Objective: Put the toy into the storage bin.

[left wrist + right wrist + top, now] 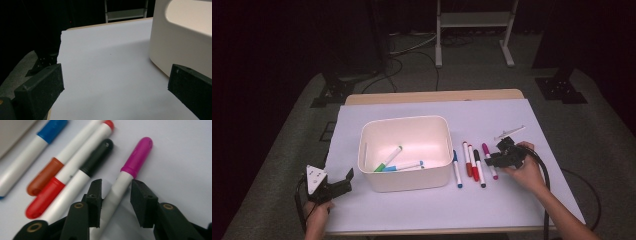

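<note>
A magenta-capped marker (137,157) lies on the white mat, its white barrel running between the jaws of my right gripper (116,183). The jaws stand close on either side of the barrel without clamping it, and the marker rests flat. In the high view the right gripper (493,155) sits low over that marker (486,148), right of the white bin (404,121). My left gripper (343,184) is open and empty near the mat's front left corner. In its own view the left gripper (115,92) points past the bin's wall (180,42).
Blue (35,145), brown-orange (47,178), red (50,195) and black (92,162) markers lie side by side left of the magenta one. Inside the bin are a green marker (388,158) and a blue one (404,165). A thin clear stick (510,132) lies behind the right gripper.
</note>
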Demonstrator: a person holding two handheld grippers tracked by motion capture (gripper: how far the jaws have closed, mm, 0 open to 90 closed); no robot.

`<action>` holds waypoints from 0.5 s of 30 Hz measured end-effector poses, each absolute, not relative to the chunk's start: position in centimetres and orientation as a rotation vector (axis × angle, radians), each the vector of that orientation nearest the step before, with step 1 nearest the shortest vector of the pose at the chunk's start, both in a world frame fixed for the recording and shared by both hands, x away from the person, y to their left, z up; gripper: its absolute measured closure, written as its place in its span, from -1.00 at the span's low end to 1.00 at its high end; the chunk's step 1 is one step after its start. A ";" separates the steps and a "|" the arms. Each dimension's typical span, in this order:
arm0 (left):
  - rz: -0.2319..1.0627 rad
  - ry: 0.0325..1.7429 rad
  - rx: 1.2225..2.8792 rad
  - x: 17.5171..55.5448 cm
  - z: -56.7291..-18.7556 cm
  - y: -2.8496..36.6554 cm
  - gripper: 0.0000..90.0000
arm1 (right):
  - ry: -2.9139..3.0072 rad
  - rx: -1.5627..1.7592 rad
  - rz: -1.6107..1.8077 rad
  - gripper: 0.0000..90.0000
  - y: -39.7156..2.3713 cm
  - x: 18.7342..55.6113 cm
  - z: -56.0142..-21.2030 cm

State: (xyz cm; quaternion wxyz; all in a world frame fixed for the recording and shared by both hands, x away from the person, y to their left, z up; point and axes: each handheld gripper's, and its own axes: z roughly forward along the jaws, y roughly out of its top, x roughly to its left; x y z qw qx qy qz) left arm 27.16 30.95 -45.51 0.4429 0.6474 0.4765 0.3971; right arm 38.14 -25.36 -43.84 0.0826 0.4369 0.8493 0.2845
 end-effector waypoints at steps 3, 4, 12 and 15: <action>0.985 1.182 1.605 27.2 -45.5 30.9 -1.00 | 2.515 1.319 0.819 0.53 -25.7 37.9 -43.8; 0.985 1.182 1.605 27.2 -45.5 30.9 -1.00 | 2.510 1.321 0.808 0.59 -25.8 37.8 -43.8; 0.983 1.183 1.602 27.2 -45.5 31.0 -1.00 | 2.513 1.368 0.822 0.68 -26.8 37.7 -43.7; 0.984 1.181 1.604 27.2 -45.5 31.0 -1.00 | 2.532 1.392 0.856 0.68 -27.1 37.6 -43.6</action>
